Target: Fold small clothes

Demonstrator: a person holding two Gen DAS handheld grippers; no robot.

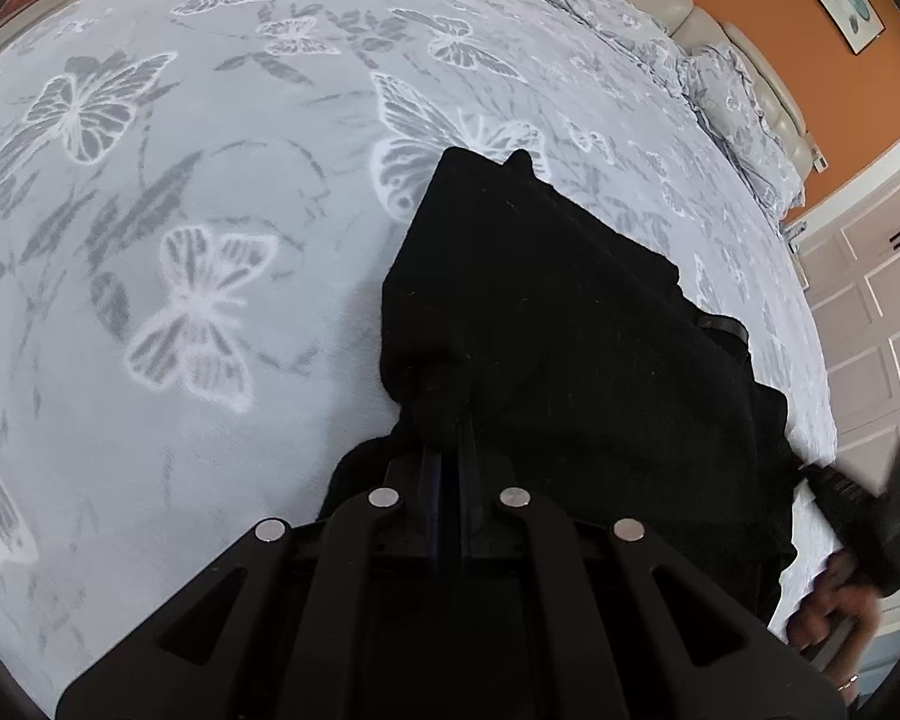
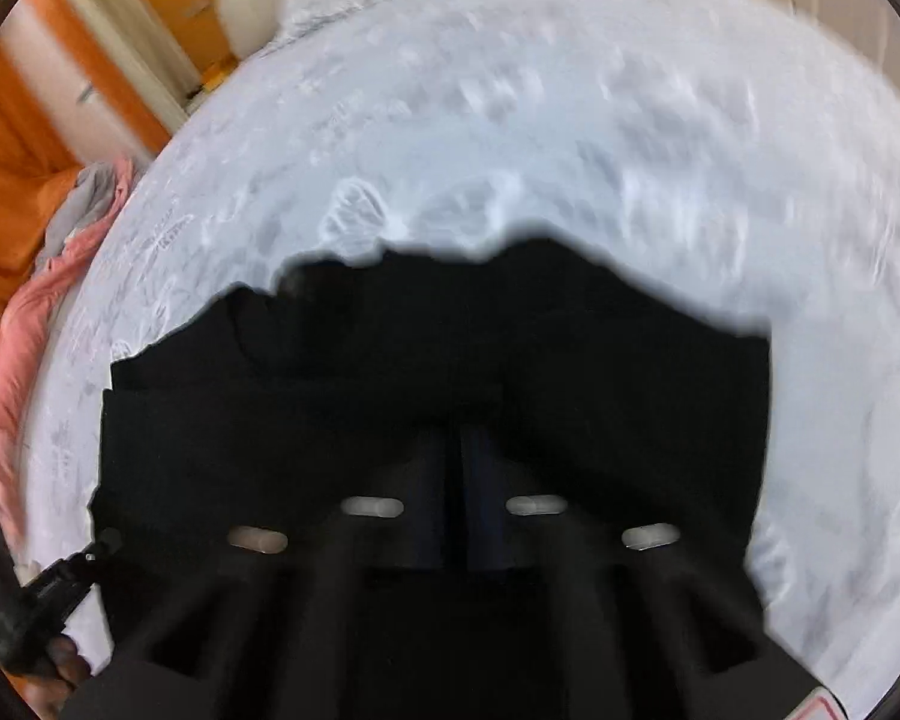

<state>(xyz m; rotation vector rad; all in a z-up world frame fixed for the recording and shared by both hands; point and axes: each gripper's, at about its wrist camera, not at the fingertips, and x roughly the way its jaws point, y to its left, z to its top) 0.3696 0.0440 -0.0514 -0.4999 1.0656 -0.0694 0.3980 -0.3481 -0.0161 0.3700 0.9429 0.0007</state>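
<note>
in the left wrist view, the pale grey bedspread with white butterfly print (image 1: 180, 192) fills the left and top of the frame, and the black soft knit garment (image 1: 558, 312) lies on it from the centre toward the lower right. the left gripper (image 1: 450, 420), at bottom centre, is clenched on a bunched corner of that garment, fabric pinched between its tips. at the far right edge the other tool and a person's hand (image 1: 834, 606) show, blurred.

in the right wrist view the garment spreads across the middle and lower frame; the picture is smeared. the right gripper (image 2: 455, 438) at bottom centre stands nearly closed; black cloth appears to lie at its tips, but whether it is pinched i cannot tell.

judged from this, a fold is being laid down. to do it well: keep both corners level, lower them together, keep the edge taut so no crease is trapped, and let go only once the cloth rests flat.
</note>
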